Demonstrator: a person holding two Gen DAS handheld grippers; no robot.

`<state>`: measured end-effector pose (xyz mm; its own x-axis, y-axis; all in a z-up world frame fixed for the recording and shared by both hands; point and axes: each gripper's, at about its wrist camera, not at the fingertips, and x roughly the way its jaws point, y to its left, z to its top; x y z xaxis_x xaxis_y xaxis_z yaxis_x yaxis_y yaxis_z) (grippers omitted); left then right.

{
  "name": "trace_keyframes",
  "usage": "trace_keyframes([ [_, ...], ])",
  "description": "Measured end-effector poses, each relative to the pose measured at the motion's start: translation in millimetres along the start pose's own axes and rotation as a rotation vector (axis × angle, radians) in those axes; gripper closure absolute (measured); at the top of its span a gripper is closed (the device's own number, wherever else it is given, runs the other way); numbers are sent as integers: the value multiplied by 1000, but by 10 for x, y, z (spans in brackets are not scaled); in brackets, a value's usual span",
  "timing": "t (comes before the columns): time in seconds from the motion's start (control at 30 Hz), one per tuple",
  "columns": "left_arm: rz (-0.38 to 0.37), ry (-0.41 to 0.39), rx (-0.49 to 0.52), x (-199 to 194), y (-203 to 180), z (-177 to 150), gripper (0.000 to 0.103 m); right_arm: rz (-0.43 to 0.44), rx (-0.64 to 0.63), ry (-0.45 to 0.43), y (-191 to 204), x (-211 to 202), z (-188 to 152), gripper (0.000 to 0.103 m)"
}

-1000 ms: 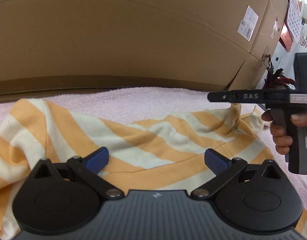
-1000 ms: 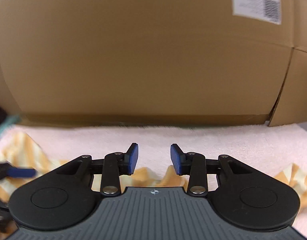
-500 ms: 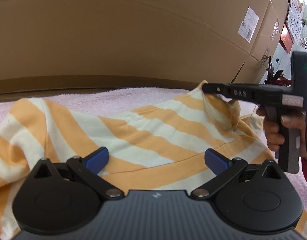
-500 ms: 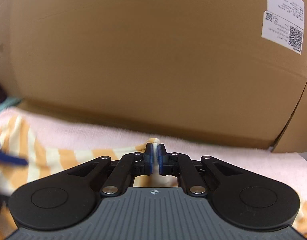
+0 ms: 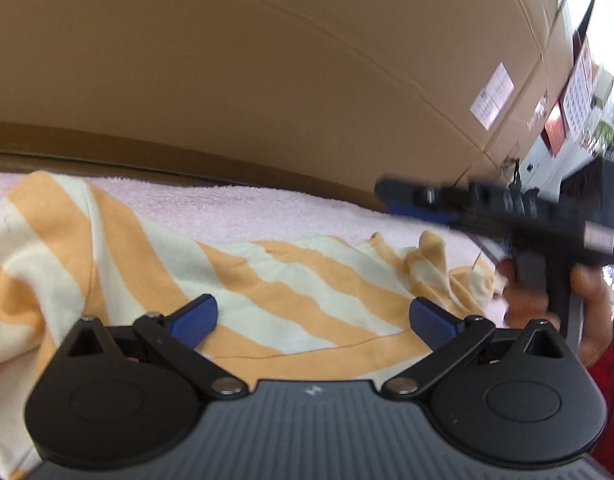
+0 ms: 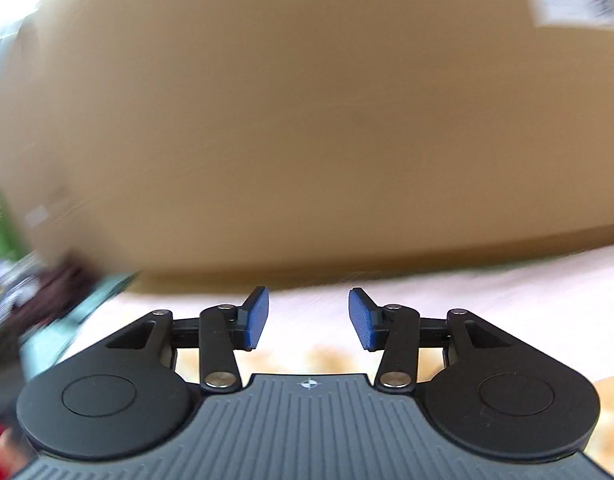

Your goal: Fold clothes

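So the orange-and-cream striped shirt (image 5: 267, 280) is lying rumpled on the pink towel (image 5: 235, 208), bunched up at its right end. My left gripper (image 5: 313, 316) is hovering right over it with the jaws spread wide, nothing pinched. My right gripper (image 6: 309, 318) is sitting off to the right, above the bunched end, jaws apart and empty too; its own view is pretty blurry. A big cardboard box (image 5: 267, 80) is standing right behind the towel, filling the background.
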<state>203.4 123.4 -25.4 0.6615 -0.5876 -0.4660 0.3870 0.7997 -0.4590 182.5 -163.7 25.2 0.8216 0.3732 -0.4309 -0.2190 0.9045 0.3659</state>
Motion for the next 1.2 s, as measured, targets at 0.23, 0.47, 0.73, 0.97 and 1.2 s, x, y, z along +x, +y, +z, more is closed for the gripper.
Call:
trace_keyframes([
  [0.23, 339, -190, -212, -291, 454, 130, 4, -61, 97, 44, -260, 122, -227, 85],
  [0.47, 669, -112, 64, -560, 138, 134, 7, -74, 192, 13, -397, -9, -219, 91],
  [0.73, 522, -10, 287, -355, 0, 569, 1, -130, 172, -10, -366, -87, -220, 44],
  [0.97, 338, 64, 73, -83, 330, 629, 89, -177, 173, -21, -367, -138, -235, 52],
  [1.2, 307, 91, 497, -407, -446, -19, 93, -197, 180, -29, -363, -201, -246, 55],
])
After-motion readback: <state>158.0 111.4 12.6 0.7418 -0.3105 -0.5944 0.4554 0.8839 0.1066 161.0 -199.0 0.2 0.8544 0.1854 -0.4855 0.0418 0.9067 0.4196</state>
